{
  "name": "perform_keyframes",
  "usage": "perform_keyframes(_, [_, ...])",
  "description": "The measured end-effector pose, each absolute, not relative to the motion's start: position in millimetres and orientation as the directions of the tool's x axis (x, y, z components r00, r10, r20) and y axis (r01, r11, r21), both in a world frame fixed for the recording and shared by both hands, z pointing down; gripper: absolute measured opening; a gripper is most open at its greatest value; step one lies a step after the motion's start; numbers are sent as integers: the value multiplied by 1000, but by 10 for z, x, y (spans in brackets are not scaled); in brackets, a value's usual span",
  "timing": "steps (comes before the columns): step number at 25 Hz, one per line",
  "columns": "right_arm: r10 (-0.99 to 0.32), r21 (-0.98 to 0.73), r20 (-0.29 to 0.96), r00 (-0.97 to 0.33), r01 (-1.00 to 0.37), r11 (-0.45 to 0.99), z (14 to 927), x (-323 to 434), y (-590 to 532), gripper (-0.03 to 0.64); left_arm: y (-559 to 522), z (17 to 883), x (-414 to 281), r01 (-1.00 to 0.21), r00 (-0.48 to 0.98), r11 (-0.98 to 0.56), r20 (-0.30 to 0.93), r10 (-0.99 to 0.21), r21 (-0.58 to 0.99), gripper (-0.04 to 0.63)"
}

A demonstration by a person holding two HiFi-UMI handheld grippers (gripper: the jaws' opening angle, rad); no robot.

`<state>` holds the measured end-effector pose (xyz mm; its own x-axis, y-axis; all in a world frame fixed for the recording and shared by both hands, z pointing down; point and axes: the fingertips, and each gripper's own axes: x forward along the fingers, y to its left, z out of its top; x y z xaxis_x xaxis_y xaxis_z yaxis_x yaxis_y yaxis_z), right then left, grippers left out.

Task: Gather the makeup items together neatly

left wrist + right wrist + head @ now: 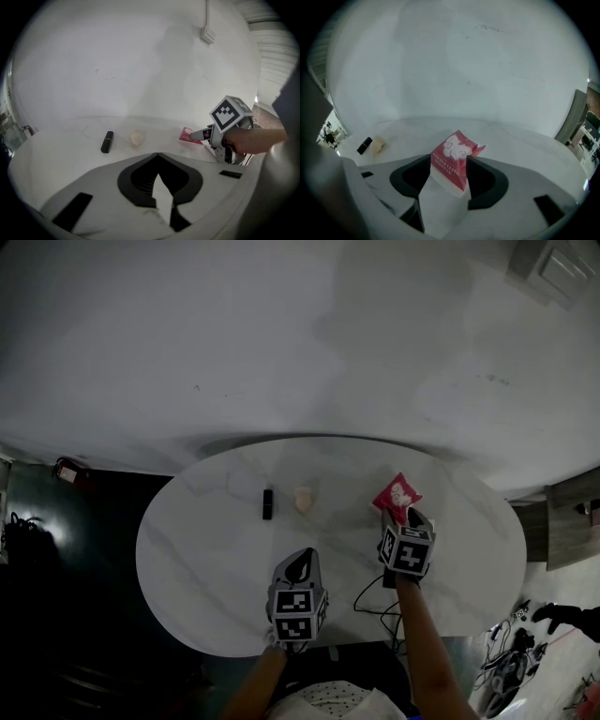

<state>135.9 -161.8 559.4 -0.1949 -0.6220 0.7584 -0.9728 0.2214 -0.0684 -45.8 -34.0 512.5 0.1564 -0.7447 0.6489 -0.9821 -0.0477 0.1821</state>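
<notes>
A red packet (pixel 454 159) with white print sticks up tilted between the jaws of my right gripper (pixel 449 180), which is shut on its lower end. In the head view that packet (pixel 397 495) hangs over the right part of the white oval table (pixel 206 549), just ahead of the right gripper (pixel 411 519). A black lipstick (pixel 267 503) and a beige sponge (pixel 302 500) lie side by side near the table's middle. My left gripper (pixel 298 568) sits nearer the front edge, shut and empty. Its own view shows the lipstick (pixel 107 141), sponge (pixel 136 138) and packet (pixel 188 136) ahead.
A black cable (pixel 371 600) trails over the table's front edge beside my right arm. A pale wall rises just behind the table, with a small box (pixel 207 34) on it. Dark floor lies to the left, and clutter (pixel 511 662) to the lower right.
</notes>
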Motion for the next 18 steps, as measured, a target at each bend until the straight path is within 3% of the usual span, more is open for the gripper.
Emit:
perform_keyframes(2, [-611, -74, 762, -214, -966, 246, 5639, 1342, -1623, 252, -361, 5143, -423, -983, 158, -55, 650, -743, 176, 29])
perform_keyframes(7, [-572, -59, 786, -232, -950, 305, 5785, 1322, -1603, 110, -372, 5181, -340, -983, 162, -58, 662, -732, 177, 29])
perform_keyframes(18, [-576, -1, 781, -240, -924, 383, 5835, 1355, -1635, 58, -385, 5230, -308, -984, 154, -49, 671, -726, 172, 29])
